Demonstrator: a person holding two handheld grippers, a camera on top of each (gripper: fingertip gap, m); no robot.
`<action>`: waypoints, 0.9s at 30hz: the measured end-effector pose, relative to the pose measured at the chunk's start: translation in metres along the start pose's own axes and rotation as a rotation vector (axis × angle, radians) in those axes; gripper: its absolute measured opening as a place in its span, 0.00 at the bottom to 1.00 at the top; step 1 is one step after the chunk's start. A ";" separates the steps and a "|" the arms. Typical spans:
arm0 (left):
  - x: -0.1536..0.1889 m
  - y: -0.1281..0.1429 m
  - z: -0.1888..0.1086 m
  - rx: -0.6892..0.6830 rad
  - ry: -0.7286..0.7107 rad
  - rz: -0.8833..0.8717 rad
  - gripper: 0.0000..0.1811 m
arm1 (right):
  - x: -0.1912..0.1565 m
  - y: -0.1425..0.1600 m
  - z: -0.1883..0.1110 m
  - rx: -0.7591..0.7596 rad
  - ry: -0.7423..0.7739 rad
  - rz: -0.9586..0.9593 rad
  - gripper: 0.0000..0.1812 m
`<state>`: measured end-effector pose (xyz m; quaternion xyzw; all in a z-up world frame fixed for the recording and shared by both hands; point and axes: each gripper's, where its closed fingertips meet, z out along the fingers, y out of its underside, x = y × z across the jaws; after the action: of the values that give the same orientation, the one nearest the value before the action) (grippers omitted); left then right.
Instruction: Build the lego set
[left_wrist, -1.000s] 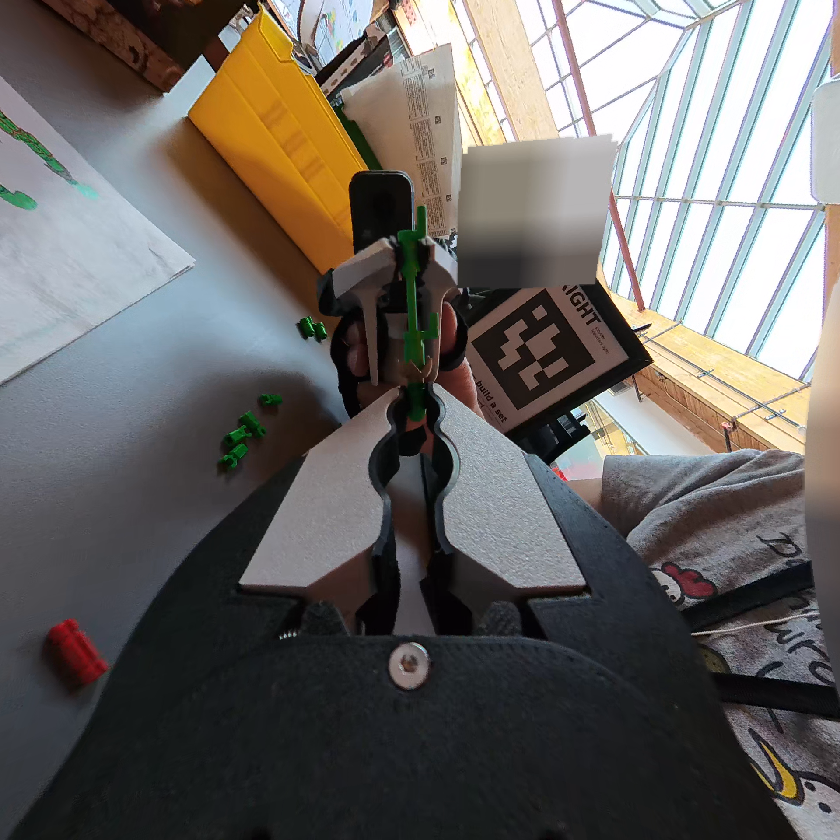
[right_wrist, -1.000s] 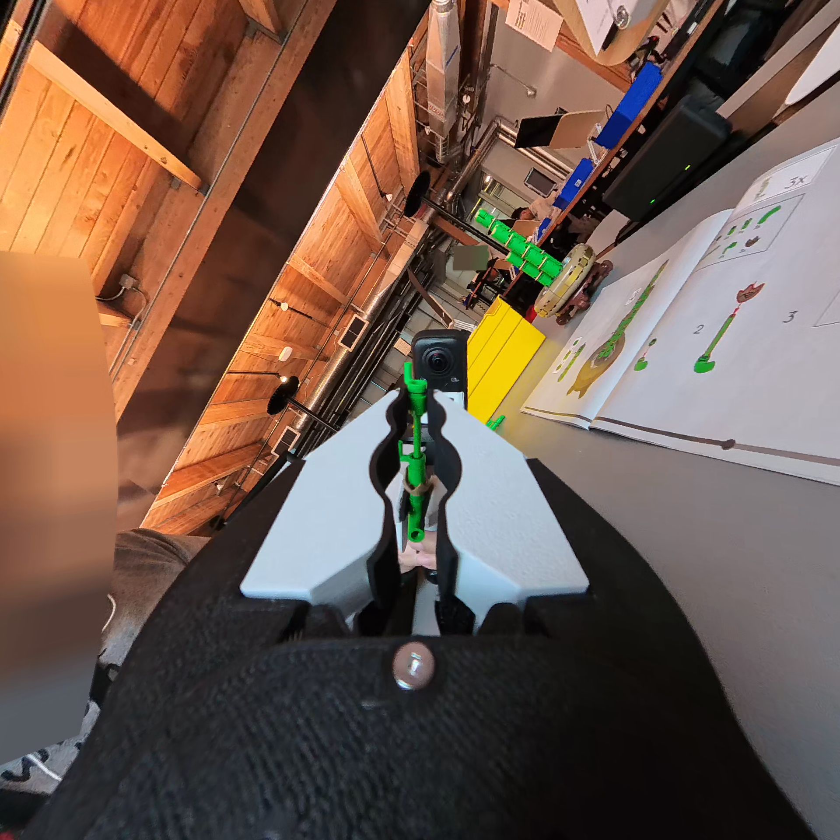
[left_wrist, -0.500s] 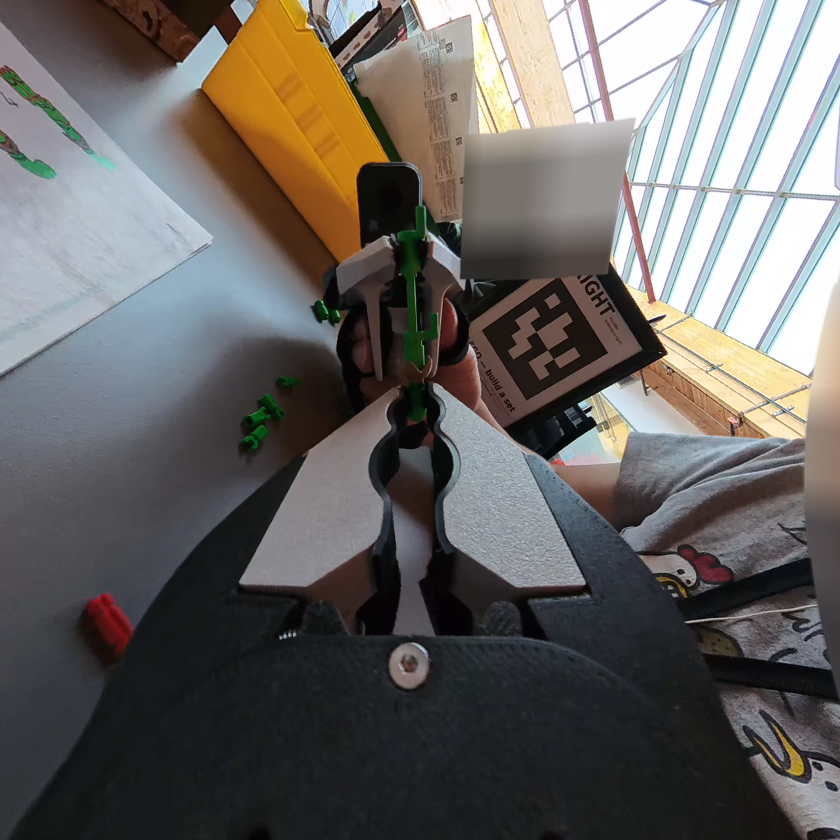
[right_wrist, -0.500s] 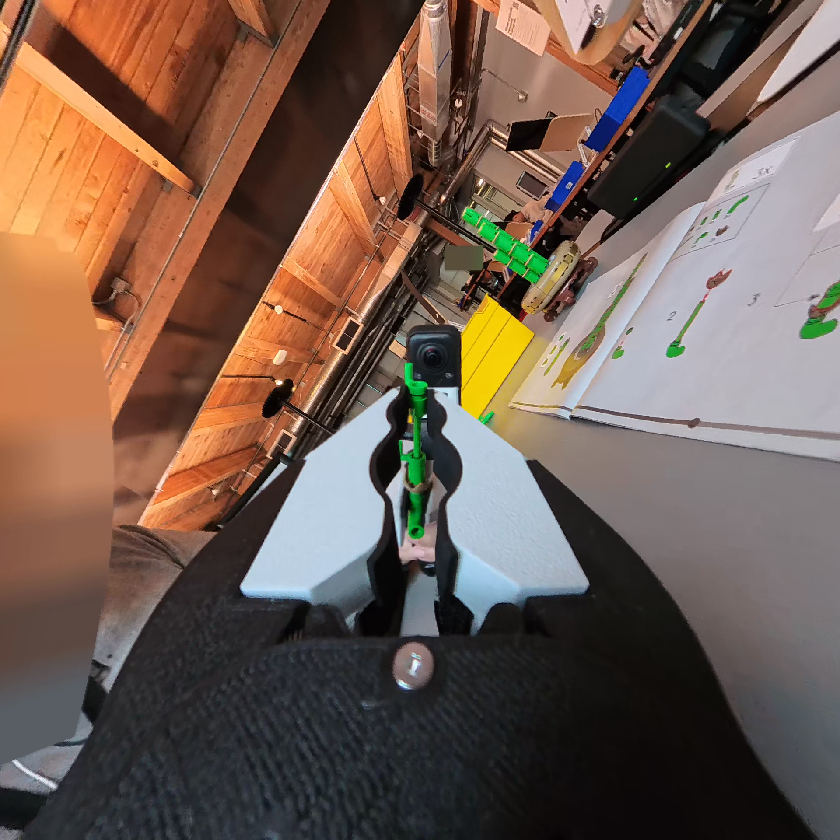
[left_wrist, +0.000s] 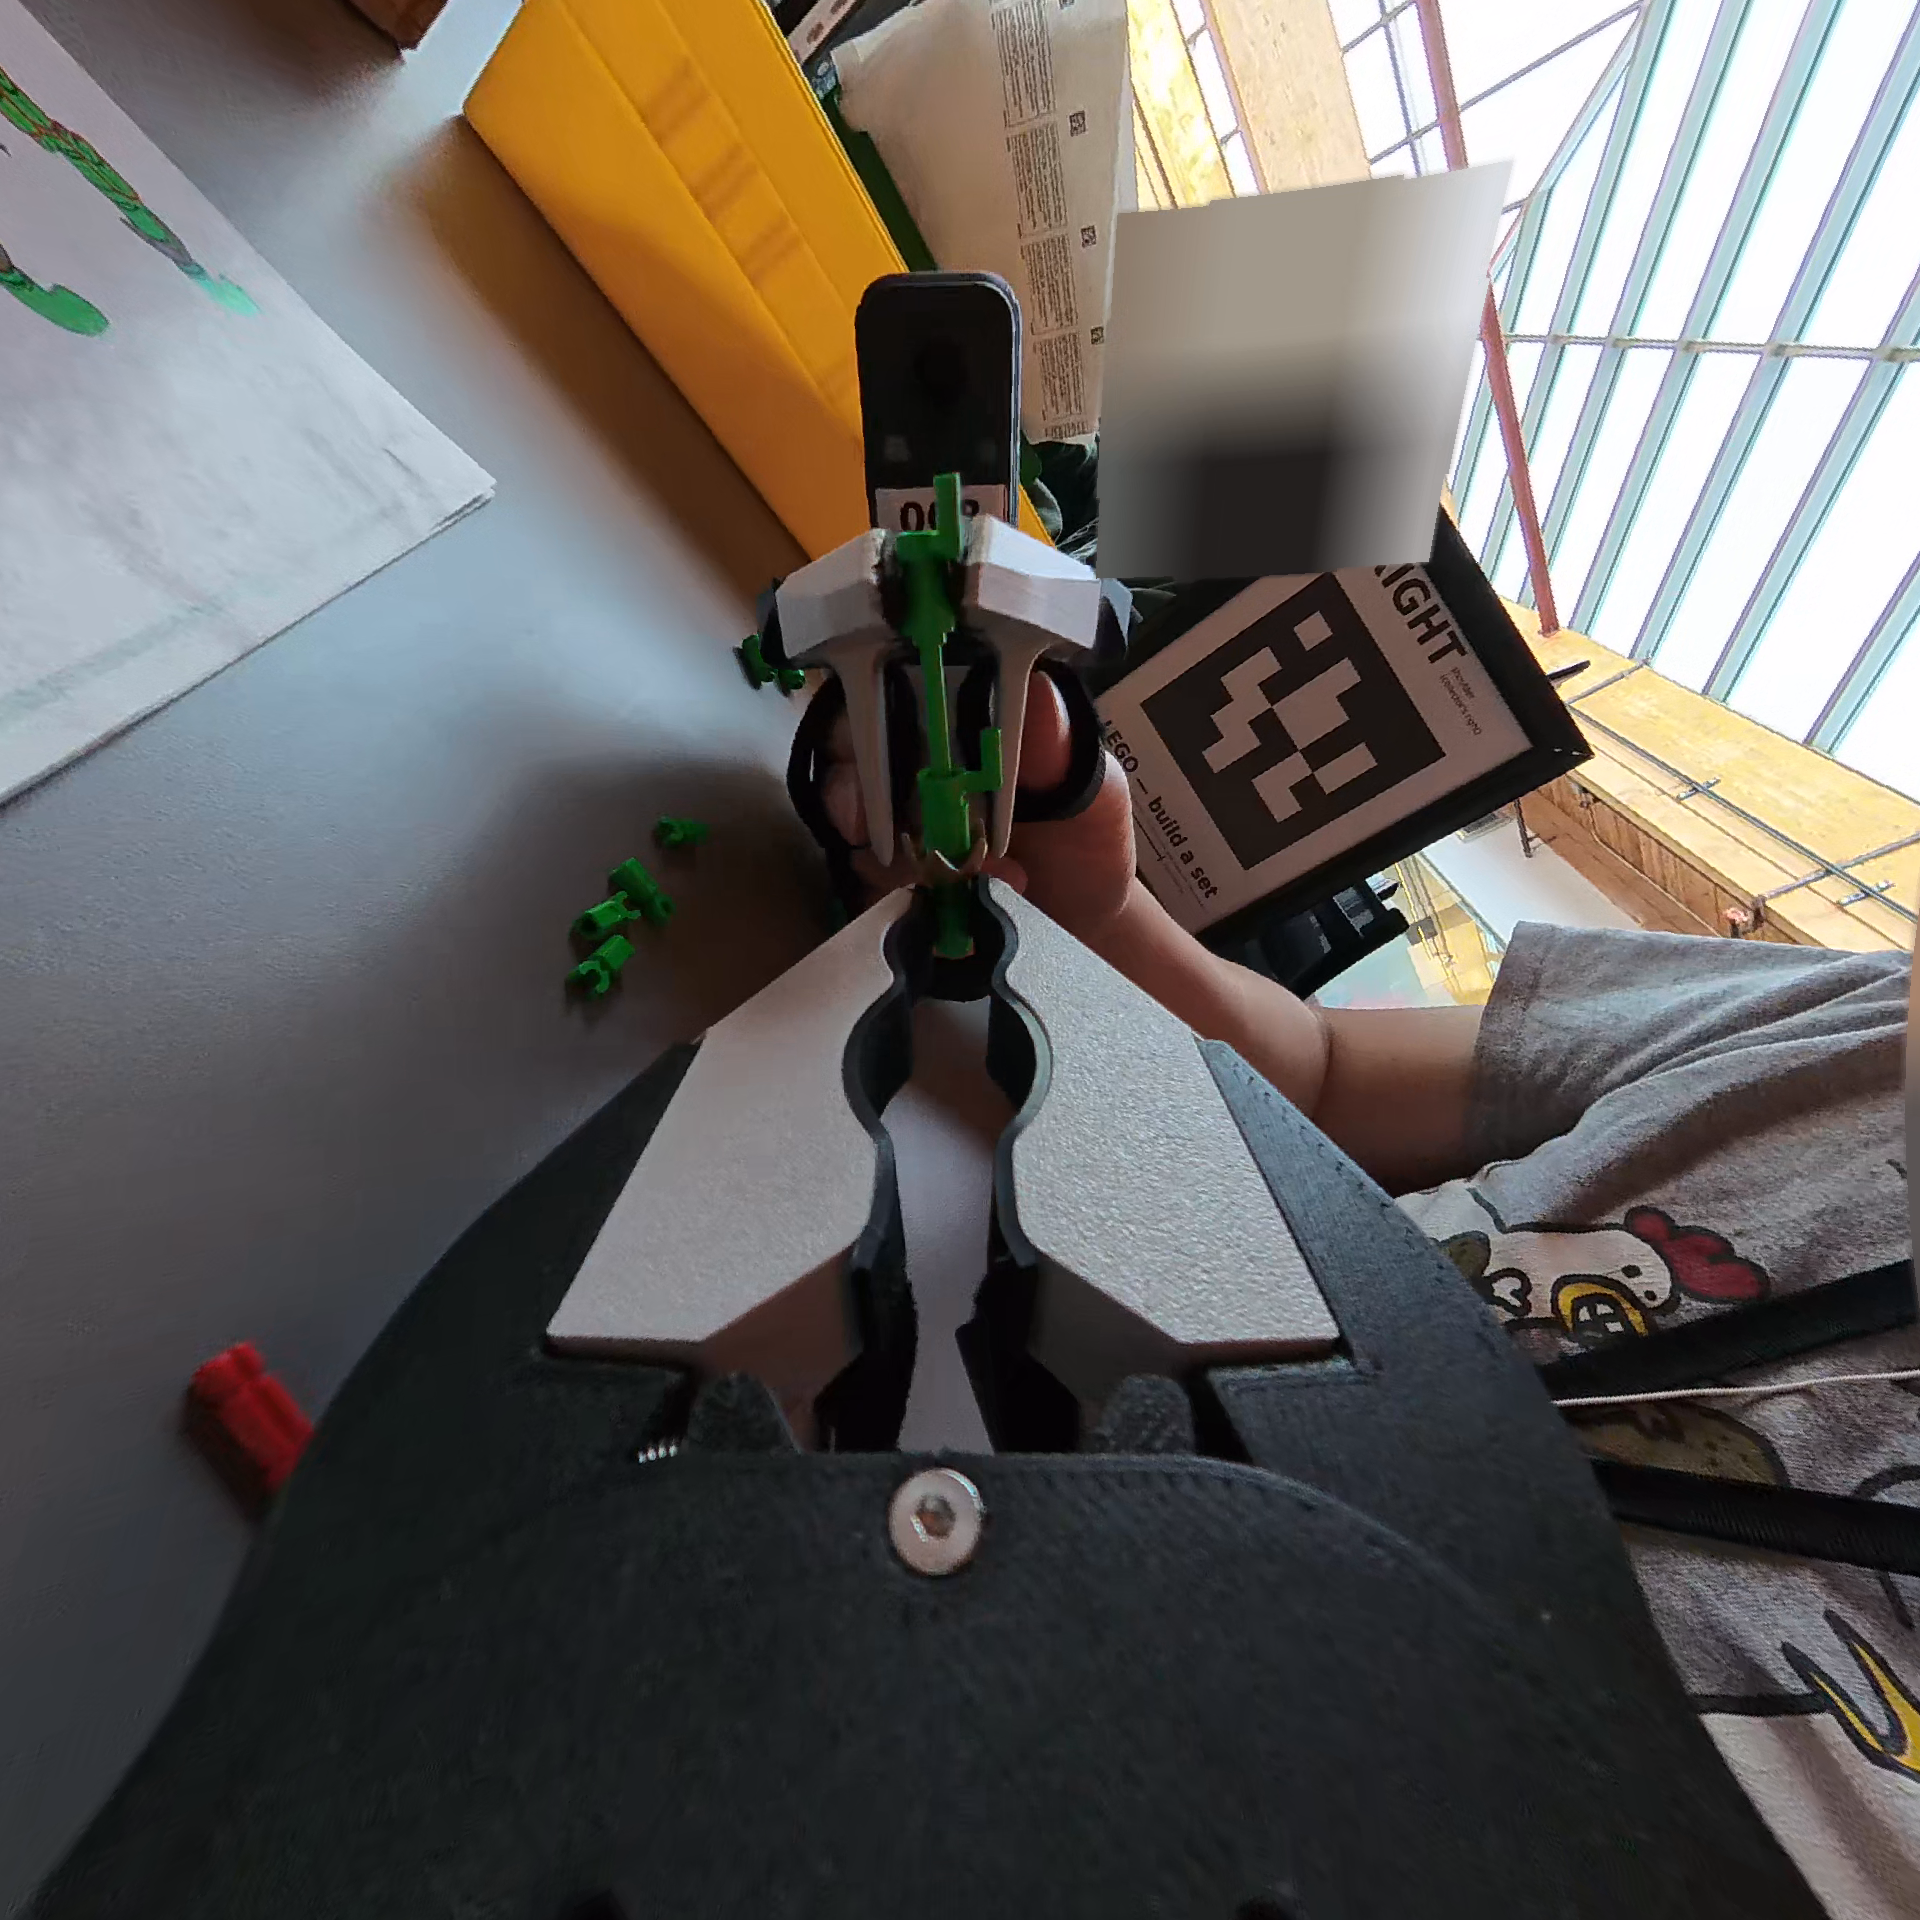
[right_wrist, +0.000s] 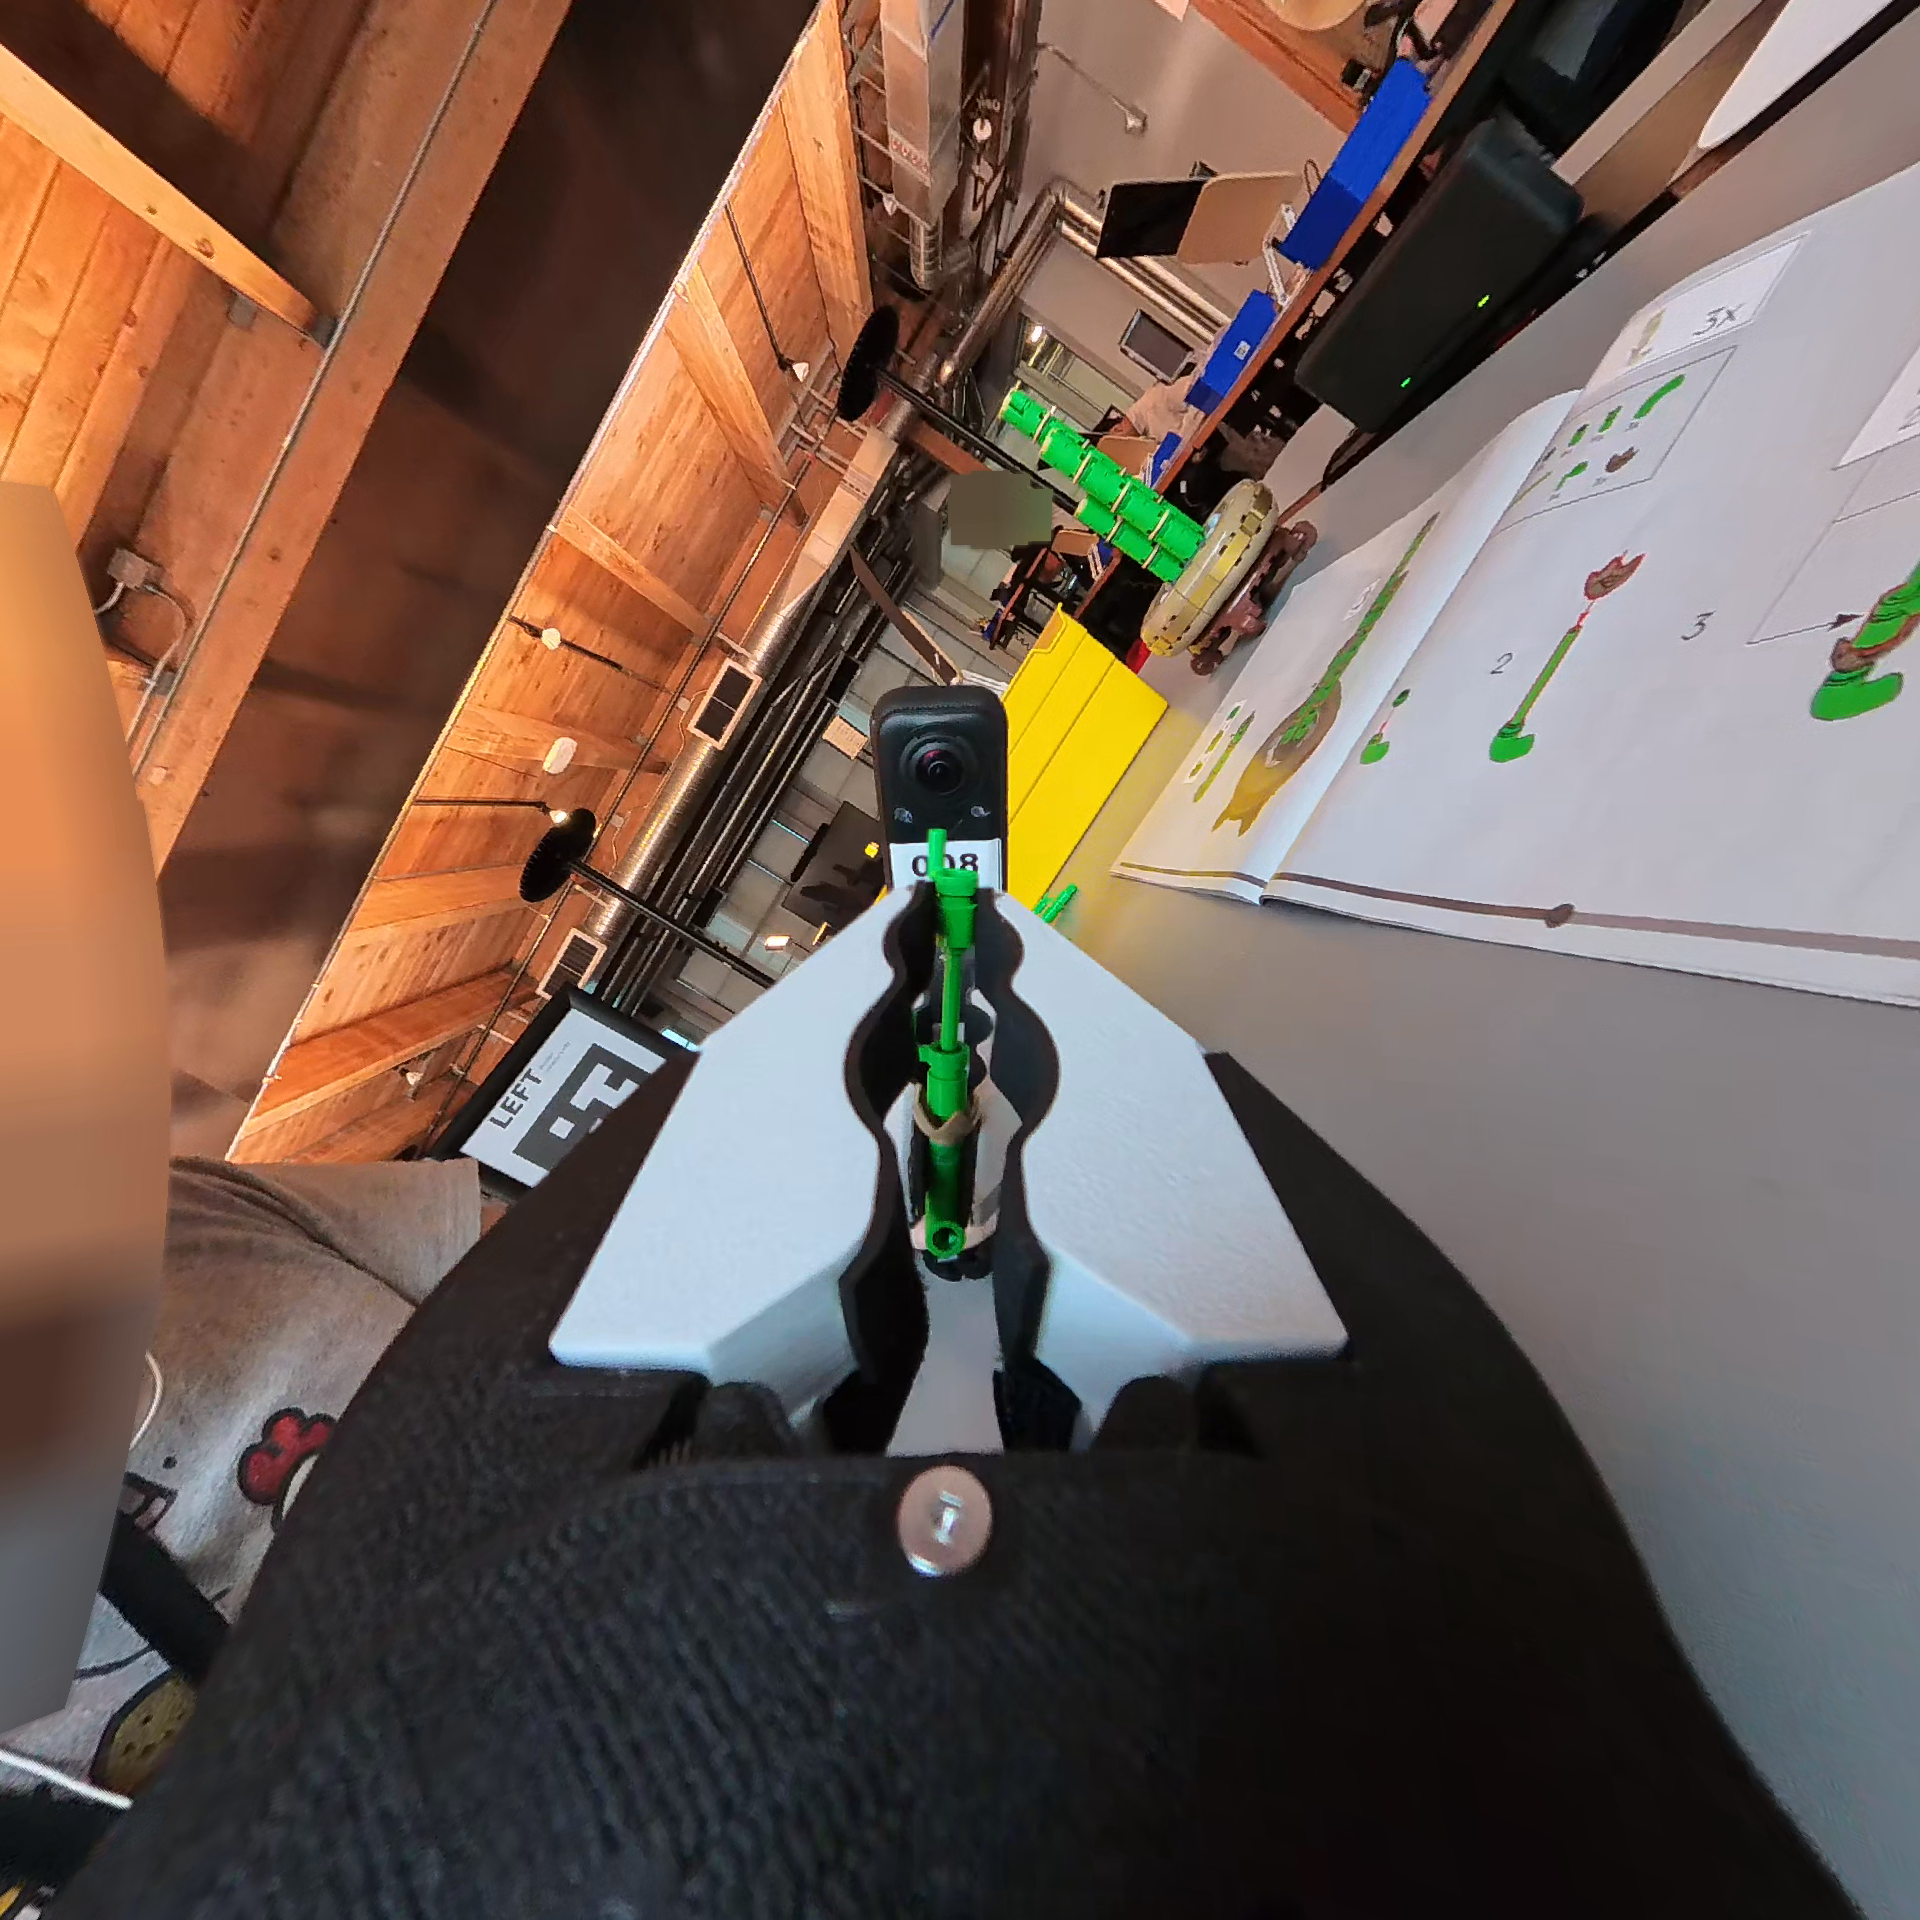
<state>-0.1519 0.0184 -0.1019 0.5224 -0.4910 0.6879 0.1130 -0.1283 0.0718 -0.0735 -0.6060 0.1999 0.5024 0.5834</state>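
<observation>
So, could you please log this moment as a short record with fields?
left gripper: shut on the lower tip of the green stem
right gripper: shut on the stem's other end
stem: slim, with side clips and a tan collar, spanning both grippers above the table
loose parts: green clips, red brick
instruction booklet: open
yellow bin: behind
</observation>
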 end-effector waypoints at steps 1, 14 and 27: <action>0.000 0.001 0.000 -0.005 -0.004 0.003 0.03 | 0.000 0.001 0.000 -0.008 0.005 -0.002 0.03; -0.004 0.005 0.000 -0.017 -0.035 0.009 0.03 | 0.004 0.006 0.000 -0.042 0.037 -0.001 0.03; -0.006 0.002 -0.002 0.004 -0.041 -0.007 0.03 | 0.006 0.014 0.002 -0.090 0.079 -0.040 0.03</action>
<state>-0.1523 0.0214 -0.1075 0.5386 -0.4899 0.6776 0.1041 -0.1378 0.0722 -0.0854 -0.6551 0.1879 0.4747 0.5569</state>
